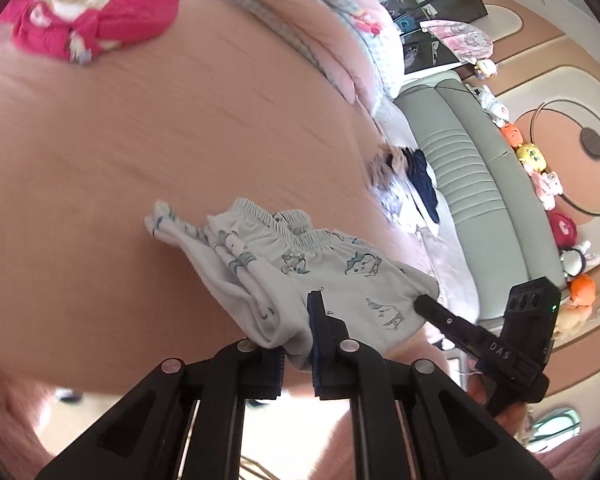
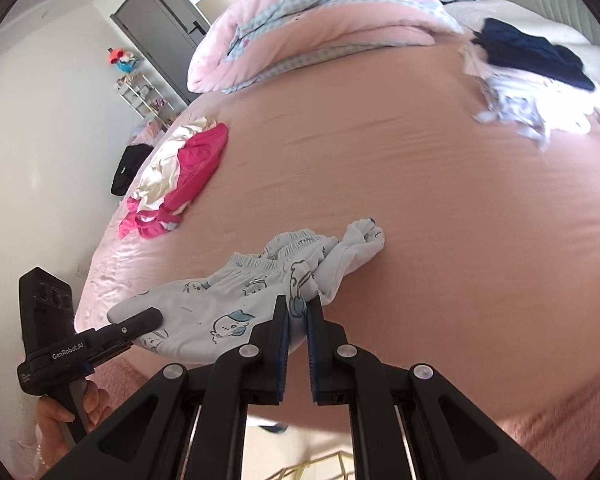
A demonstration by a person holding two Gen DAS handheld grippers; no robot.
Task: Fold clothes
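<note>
Both grippers are clamped on the pale-blue printed shorts [image 2: 236,300] — the left gripper [image 1: 298,344] on one lower edge, the right gripper [image 2: 299,320] on the other. The shorts hang just over the pink bed [image 2: 420,184], near its front edge. From the right wrist view a pink clothes heap [image 2: 188,172] lies at ten o'clock — a dark-and-white pile [image 2: 536,76] at one o'clock.

open pink sheet [image 2: 400,184] ahead of both claws, pink clothes pile [image 2: 184,176] far ahead-left of right claw, dark and white clothes heap [image 2: 540,80] far ahead-right, folded quilt [image 2: 312,32] beyond
</note>
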